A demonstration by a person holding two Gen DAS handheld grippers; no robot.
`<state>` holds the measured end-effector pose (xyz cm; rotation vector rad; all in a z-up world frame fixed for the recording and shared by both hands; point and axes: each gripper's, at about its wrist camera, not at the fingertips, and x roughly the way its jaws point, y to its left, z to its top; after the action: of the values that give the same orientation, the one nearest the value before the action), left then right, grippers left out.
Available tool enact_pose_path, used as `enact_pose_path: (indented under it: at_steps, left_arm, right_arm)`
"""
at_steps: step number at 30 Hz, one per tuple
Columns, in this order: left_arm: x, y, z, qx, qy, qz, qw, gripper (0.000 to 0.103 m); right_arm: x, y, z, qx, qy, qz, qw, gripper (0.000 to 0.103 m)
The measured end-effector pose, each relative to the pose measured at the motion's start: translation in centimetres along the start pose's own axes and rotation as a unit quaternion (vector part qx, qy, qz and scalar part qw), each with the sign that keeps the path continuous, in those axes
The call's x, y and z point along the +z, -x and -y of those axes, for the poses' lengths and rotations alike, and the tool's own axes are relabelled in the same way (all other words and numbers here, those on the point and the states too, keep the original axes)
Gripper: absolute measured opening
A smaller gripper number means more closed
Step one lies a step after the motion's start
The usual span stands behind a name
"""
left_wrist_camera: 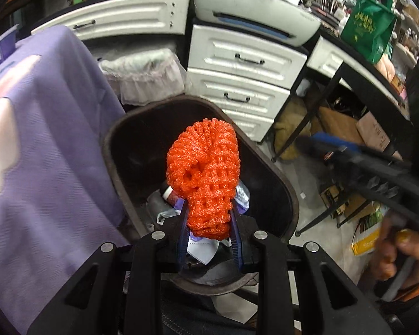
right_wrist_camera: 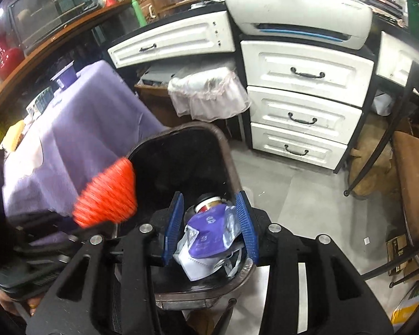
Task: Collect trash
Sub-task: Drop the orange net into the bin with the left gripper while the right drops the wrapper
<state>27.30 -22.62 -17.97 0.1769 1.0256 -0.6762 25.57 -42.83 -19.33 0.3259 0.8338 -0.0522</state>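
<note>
In the left wrist view an orange foam fruit net (left_wrist_camera: pixel 204 173) stands up between the blue fingers of my left gripper (left_wrist_camera: pixel 209 206), which is shut on its lower end. It hangs over the mouth of a dark brown bin (left_wrist_camera: pixel 109 139). My right gripper (right_wrist_camera: pixel 210 206) is open above the same bin (right_wrist_camera: pixel 226 150), with nothing pressed between its pads. Below it in the bin lie a purple pouch (right_wrist_camera: pixel 206 234), a white face mask (right_wrist_camera: pixel 195 265) and a can (right_wrist_camera: pixel 206 203). The orange net (right_wrist_camera: pixel 106 195) shows blurred at the left of the right wrist view.
A table under a purple cloth (left_wrist_camera: pixel 47 150) stands left of the bin. Behind it are a white drawer cabinet (right_wrist_camera: pixel 304 103) with a printer (right_wrist_camera: pixel 299 16) on top and a white-lined basket (right_wrist_camera: pixel 206 95). Cardboard boxes (left_wrist_camera: pixel 346 128) and black metal legs (left_wrist_camera: pixel 315 106) crowd the right floor.
</note>
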Motion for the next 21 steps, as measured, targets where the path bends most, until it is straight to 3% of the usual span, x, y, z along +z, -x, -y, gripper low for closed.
enact_pose_path:
  at_steps: [9,14,16,21]
  left_arm:
    - [-0.3,-3.1,0.6,-0.005,-0.002,-0.035,0.9994,0.030]
    - [-0.3,-3.8,0.7,-0.001,0.000,-0.039,0.9992,0.046]
    - [-0.2,-3.9,0.7,0.000,0.001,-0.038,0.9993,0.060]
    - [-0.4,-3.6,0.7,0.000,0.000,-0.037,0.9993,0.066]
  right_arm:
    - [-0.2,0.3,1.0,-0.006,-0.019,-0.001,1.000,0.040]
    - [-0.3,0.3,1.3,-0.007,-0.028,-0.002,1.000,0.041]
    - [-0.3,0.3,1.3,-0.009,-0.027,-0.001,1.000,0.041]
    - [-0.1,0.4,1.7,-0.011,-0.032,0.001,0.999,0.041]
